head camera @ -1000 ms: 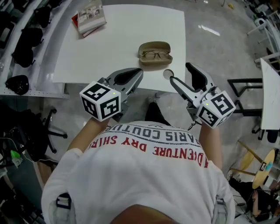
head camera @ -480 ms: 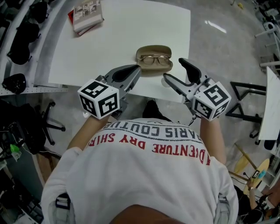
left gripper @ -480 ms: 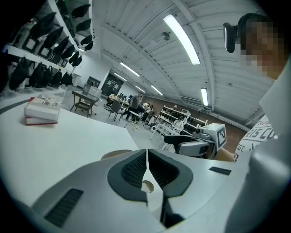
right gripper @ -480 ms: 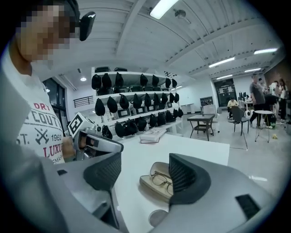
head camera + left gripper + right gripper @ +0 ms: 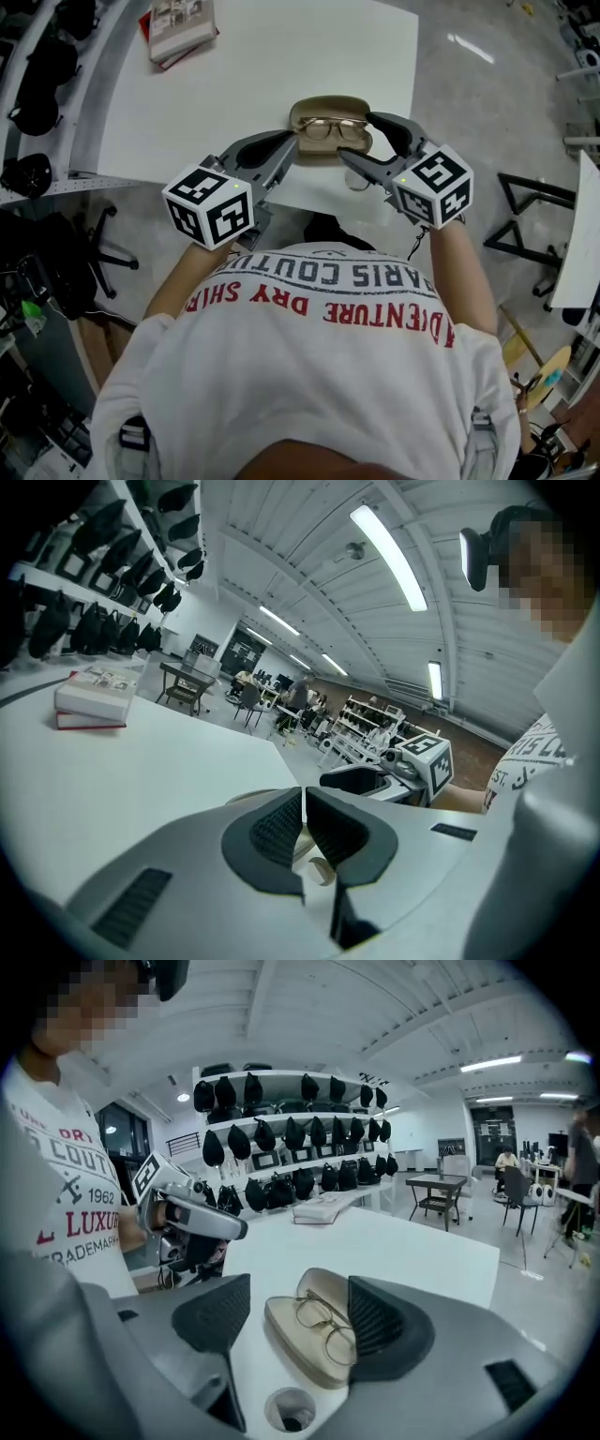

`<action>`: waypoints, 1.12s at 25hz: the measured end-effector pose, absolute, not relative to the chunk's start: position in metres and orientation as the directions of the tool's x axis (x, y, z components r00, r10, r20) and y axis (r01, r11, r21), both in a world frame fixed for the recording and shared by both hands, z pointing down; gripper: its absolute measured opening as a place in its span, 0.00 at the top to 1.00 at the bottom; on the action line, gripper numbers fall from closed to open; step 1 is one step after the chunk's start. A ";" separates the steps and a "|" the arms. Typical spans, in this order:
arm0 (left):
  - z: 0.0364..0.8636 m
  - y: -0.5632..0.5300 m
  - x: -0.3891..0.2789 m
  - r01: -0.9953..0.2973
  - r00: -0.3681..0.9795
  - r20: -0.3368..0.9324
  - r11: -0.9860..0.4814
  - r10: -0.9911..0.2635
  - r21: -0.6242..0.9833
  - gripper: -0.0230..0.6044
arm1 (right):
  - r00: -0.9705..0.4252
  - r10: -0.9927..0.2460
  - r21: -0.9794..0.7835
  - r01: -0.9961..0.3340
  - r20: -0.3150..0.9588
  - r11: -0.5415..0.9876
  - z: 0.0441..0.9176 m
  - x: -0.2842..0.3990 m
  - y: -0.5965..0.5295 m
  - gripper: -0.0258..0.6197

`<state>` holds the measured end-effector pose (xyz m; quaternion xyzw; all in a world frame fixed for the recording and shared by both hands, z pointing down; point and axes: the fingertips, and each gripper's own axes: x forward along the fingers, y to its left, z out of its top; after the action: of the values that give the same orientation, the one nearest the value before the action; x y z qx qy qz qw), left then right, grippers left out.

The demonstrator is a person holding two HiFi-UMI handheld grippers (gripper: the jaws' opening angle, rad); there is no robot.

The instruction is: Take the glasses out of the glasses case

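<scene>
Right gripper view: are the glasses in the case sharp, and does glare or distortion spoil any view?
Right gripper view: the thin gold-rimmed glasses in the open beige hard case read clearly between the open right tongs, though edges bend fisheye-style with dark corners. Left gripper view: ceiling strip lights blow out; same bending. Head view: evenly lit, a glare streak on the grey floor.

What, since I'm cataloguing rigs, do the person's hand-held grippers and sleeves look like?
The left hand-held gripper and right hand-held gripper are alike: light grey bodies tapering to two jaws lined with dark ribbed pads. Each carries a white cube printed with black square markers, with a green light. The person wears a white short-sleeved T-shirt with red and dark lettering.
</scene>
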<state>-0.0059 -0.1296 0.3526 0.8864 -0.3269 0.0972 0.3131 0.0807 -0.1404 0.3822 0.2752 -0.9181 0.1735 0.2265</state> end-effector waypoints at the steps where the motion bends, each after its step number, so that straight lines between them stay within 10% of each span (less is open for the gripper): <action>1: 0.354 -0.132 -0.007 -0.645 0.764 0.379 -0.584 -0.522 0.493 0.91 | -0.742 -0.413 -0.182 -0.574 0.528 0.798 0.388 0.079 -0.143 0.46; 13: 0.370 -0.150 -0.022 -0.692 0.718 0.404 -0.519 -0.566 0.502 0.91 | -0.665 -0.237 -0.091 -0.419 0.708 0.903 0.456 0.065 -0.164 0.47; 28: 0.381 -0.165 -0.043 -0.717 0.688 0.413 -0.471 -0.597 0.513 0.91 | -0.545 -0.171 0.010 -0.285 0.821 0.958 0.497 0.055 -0.179 0.75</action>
<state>-0.0434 -0.1652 0.3814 0.8532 -0.3850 0.0883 0.3407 0.0553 -0.1791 0.4968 0.1300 -0.8767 0.0626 0.4589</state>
